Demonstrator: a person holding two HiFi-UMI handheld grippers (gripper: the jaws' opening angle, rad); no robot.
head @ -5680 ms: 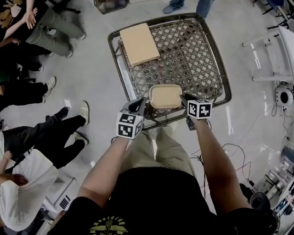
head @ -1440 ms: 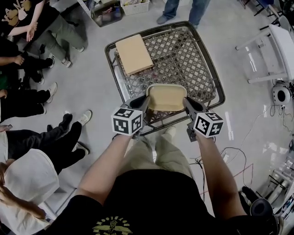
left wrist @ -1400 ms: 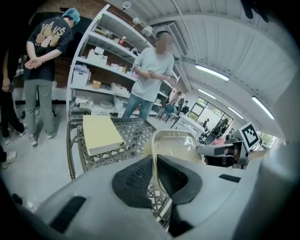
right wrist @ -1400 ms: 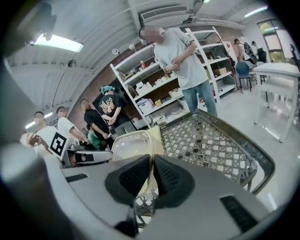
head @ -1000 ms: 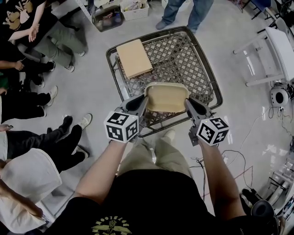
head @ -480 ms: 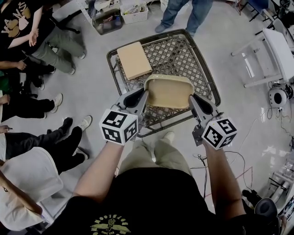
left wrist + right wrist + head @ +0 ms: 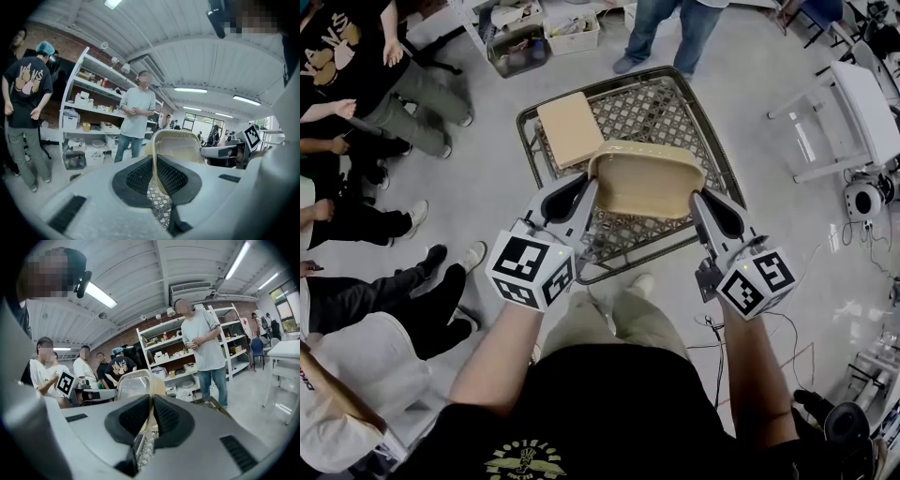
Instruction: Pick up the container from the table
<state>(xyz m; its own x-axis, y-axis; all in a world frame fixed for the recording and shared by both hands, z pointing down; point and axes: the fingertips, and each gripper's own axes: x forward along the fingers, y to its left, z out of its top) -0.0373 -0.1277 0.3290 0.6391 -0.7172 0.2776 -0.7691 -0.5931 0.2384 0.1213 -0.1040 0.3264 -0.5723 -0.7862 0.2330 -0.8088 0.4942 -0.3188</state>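
Left gripper view shows the left gripper (image 7: 153, 177) pinching one side wall of the beige container (image 7: 177, 144), with the thin plastic squeezed between the black pads (image 7: 136, 176). The right gripper (image 7: 151, 414) is doing the same on the opposite wall, jaws nearly together on it. So the container hangs tilted between the two, up off the mesh table (image 7: 684, 112) just below and ahead. Past the left gripper, a flat cardboard box (image 7: 567, 127) lies on the table's far corner.
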